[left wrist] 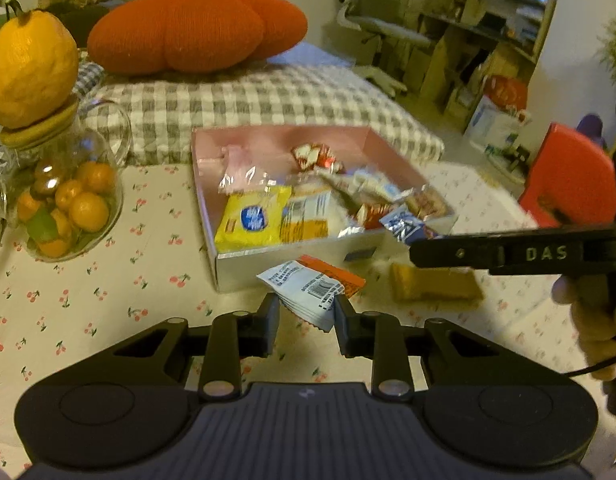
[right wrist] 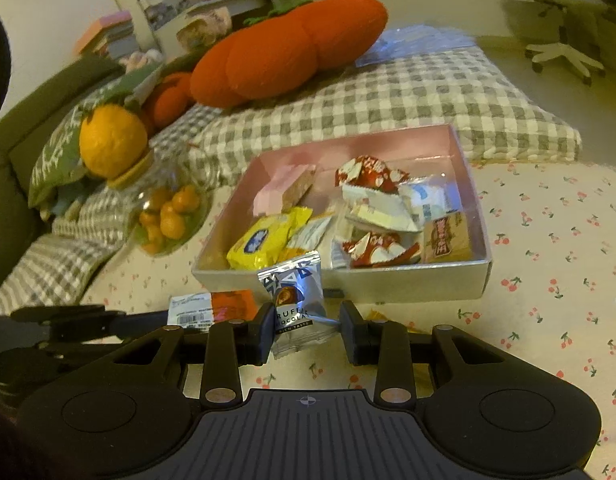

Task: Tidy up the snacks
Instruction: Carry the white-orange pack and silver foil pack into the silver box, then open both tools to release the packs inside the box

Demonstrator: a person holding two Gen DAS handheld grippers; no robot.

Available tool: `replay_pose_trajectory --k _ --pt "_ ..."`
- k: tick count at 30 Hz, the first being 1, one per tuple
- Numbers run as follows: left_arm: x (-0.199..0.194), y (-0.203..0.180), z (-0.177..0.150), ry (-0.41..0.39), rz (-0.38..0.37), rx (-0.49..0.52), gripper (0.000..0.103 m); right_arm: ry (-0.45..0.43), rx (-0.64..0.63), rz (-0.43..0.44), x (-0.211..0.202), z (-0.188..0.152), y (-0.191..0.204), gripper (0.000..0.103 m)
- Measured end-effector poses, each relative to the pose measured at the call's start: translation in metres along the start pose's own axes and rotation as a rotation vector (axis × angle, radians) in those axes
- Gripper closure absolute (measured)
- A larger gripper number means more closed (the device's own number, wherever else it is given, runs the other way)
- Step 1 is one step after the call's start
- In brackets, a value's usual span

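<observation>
Left gripper [left wrist: 307,312] pinches a white-and-orange packet [left wrist: 312,290] at center frame; right gripper [right wrist: 308,326] clamps a silver truffle chocolate packet [right wrist: 298,300] below the pink box [right wrist: 474,216].

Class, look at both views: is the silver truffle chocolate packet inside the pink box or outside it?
Outside. The silver packet is pinched in the right hand-held gripper, in front of the pink box.

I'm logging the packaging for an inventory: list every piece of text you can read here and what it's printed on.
"DAS": on the right gripper's black arm, seen from the left wrist.
"RUFFLE", "OCOLAT", cut off at the edges: silver chocolate packet in the right gripper.
Barcode and small print on the white-and-orange packet in the left gripper: too small.
Brown packet in the pink box: red characters, blurred.
</observation>
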State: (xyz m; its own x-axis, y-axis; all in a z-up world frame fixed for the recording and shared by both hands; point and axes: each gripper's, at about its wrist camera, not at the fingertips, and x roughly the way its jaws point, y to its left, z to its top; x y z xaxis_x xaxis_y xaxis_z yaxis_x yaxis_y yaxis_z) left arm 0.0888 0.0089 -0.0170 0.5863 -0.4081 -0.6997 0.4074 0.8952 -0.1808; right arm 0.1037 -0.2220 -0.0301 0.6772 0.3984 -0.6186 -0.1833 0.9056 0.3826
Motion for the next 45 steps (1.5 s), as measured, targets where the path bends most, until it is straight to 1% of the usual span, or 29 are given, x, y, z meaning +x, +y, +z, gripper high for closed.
replay_pose_trajectory --k 2,3,6,7,9,11,13,15,18,21,23,25,26,29,31,33,36,38,39,41,43,45 --pt "-0.002 0.000 0.004 -0.022 -0.001 -0.018 0.081 -0.011 0.027 0.005 -0.001 0.003 -0.004 0.070" --pt "-0.002 0.000 0.006 -0.032 -0.003 -0.028 0.100 -0.017 0.039 0.006 0.000 0.005 -0.007 0.070" --pt "0.002 -0.001 0.010 -0.055 0.007 -0.057 0.099 -0.034 0.070 0.002 0.003 0.011 -0.012 0.070" --pt "0.005 -0.001 0.011 -0.055 0.021 -0.062 0.099 -0.039 0.087 0.002 0.005 0.012 -0.014 0.070" --pt "0.012 -0.002 0.012 -0.023 0.034 -0.075 0.099 -0.041 0.135 0.005 0.008 0.014 -0.020 0.070" --pt "0.014 -0.006 0.012 -0.032 0.046 -0.057 0.099 -0.036 0.173 0.018 0.010 0.013 -0.025 0.070" --pt "0.018 -0.006 0.015 -0.046 0.051 -0.067 0.100 -0.038 0.174 0.023 0.010 0.014 -0.026 0.070" --pt "0.025 -0.004 0.016 -0.053 0.089 -0.085 0.100 -0.040 0.162 0.016 0.012 0.015 -0.025 0.070" --pt "0.033 0.001 0.017 -0.058 0.117 -0.137 0.100 -0.035 0.171 0.009 0.017 0.015 -0.024 0.070" --pt "0.039 0.004 0.019 -0.063 0.110 -0.198 0.100 -0.034 0.187 0.010 0.024 0.016 -0.024 0.070" --pt "0.041 0.001 0.020 -0.062 0.103 -0.214 0.099 -0.038 0.190 0.011 0.027 0.019 -0.024 0.070" --pt "0.043 -0.003 0.019 -0.057 0.105 -0.206 0.098 -0.042 0.198 0.018 0.029 0.021 -0.024 0.068" --pt "0.044 -0.005 0.019 -0.053 0.106 -0.199 0.097 -0.049 0.206 0.022 0.030 0.022 -0.025 0.066" --pt "0.045 -0.008 0.018 -0.048 0.119 -0.179 0.090 -0.043 0.233 0.022 0.032 0.025 -0.028 0.063" --pt "0.045 -0.008 0.019 -0.048 0.125 -0.178 0.082 -0.038 0.235 0.020 0.032 0.025 -0.030 0.060" --pt "0.044 -0.007 0.019 -0.048 0.126 -0.183 0.081 -0.039 0.241 0.020 0.030 0.024 -0.031 0.052" --pt "0.042 -0.008 0.018 -0.043 0.130 -0.175 0.078 -0.041 0.244 0.016 0.024 0.024 -0.032 0.048" --pt "0.039 -0.009 0.018 -0.042 0.129 -0.167 0.073 -0.039 0.236 0.018 0.019 0.022 -0.033 0.047" --pt "0.038 -0.011 0.018 -0.042 0.129 -0.161 0.068 -0.036 0.232 0.017 0.016 0.022 -0.034 0.045" --pt "0.035 -0.013 0.017 -0.042 0.129 -0.149 0.063 -0.033 0.219 0.017 0.010 0.022 -0.036 0.040" --pt "0.034 -0.014 0.016 -0.038 0.127 -0.144 0.055 -0.037 0.201 0.014 0.003 0.021 -0.038 0.036" --pt "0.031 -0.016 0.015 -0.034 0.124 -0.137 0.049 -0.038 0.182 0.005 -0.004 0.019 -0.041 0.033"
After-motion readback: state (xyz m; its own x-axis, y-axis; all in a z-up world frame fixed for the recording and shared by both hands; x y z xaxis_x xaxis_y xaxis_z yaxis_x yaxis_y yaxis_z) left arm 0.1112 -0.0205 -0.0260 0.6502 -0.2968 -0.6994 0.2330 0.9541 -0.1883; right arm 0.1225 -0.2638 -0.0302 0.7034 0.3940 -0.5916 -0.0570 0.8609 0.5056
